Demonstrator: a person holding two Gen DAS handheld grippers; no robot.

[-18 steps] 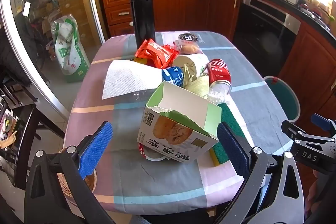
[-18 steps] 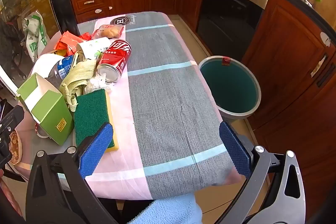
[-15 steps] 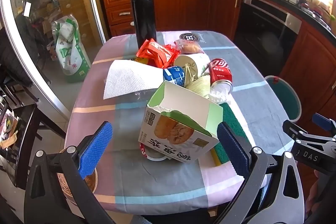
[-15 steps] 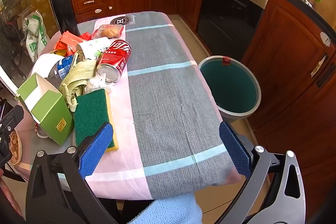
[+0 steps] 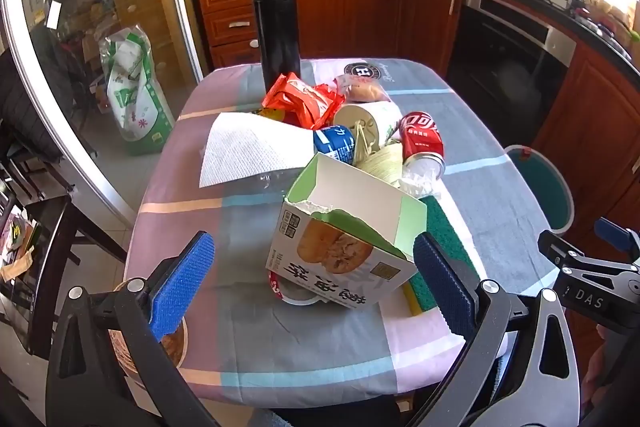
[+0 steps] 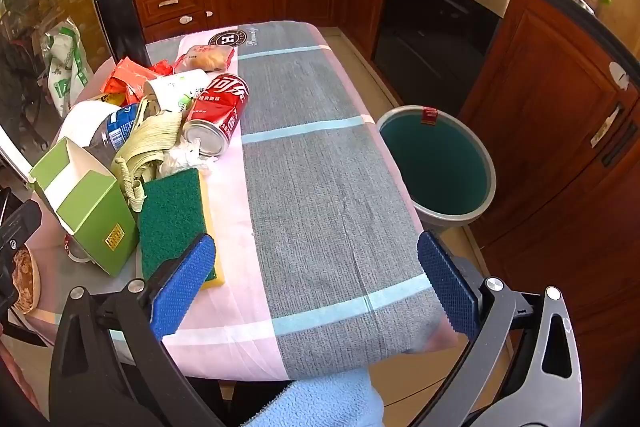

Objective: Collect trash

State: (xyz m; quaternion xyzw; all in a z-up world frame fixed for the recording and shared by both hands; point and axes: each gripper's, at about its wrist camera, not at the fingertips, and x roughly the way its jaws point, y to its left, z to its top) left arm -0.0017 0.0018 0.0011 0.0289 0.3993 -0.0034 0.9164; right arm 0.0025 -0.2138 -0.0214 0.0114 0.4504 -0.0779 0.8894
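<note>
On the table [image 5: 248, 343], left half, toward the near edge: trash heap. Torn green box [image 5: 344, 235] nearest, tipped over a cup; sponge [image 6: 172, 215] beside it; red can [image 6: 218, 113] on its side, paper towel [image 5: 252, 151], orange wrapper [image 5: 304, 99] behind. Bin [image 6: 438, 167] on the floor off the right edge. Left gripper [image 5: 314, 285] jaws wide apart, empty, facing the box; right gripper [image 6: 314, 287] likewise apart, empty. Likely risks: box crushing or slipping, cup toppling, can rolling off the edge.
</note>
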